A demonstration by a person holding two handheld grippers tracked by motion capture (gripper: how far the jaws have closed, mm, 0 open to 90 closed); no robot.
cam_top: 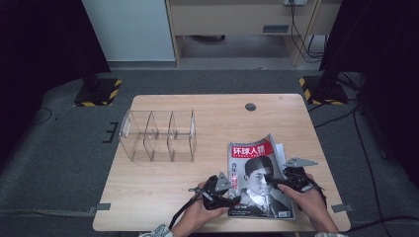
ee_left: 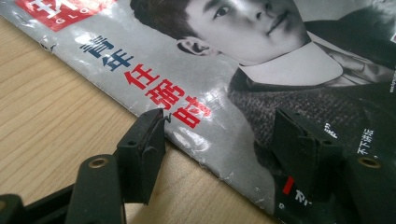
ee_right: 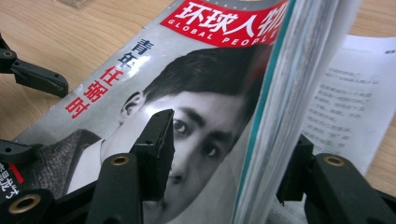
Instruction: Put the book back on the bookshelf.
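Magazine lay near the table's front edge; right gripper straddled its lifted page block, seemingly for opening, jaws apart; left gripper hovered over the spine edge, jaws apart, seemingly steadying.

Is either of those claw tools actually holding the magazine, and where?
The right gripper straddles the magazine's lifted page edge; a firm pinch cannot be told. The left gripper holds nothing.

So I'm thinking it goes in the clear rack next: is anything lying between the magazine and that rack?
Nothing visible. Bare table lies between the magazine and the rack, whose compartments look empty.
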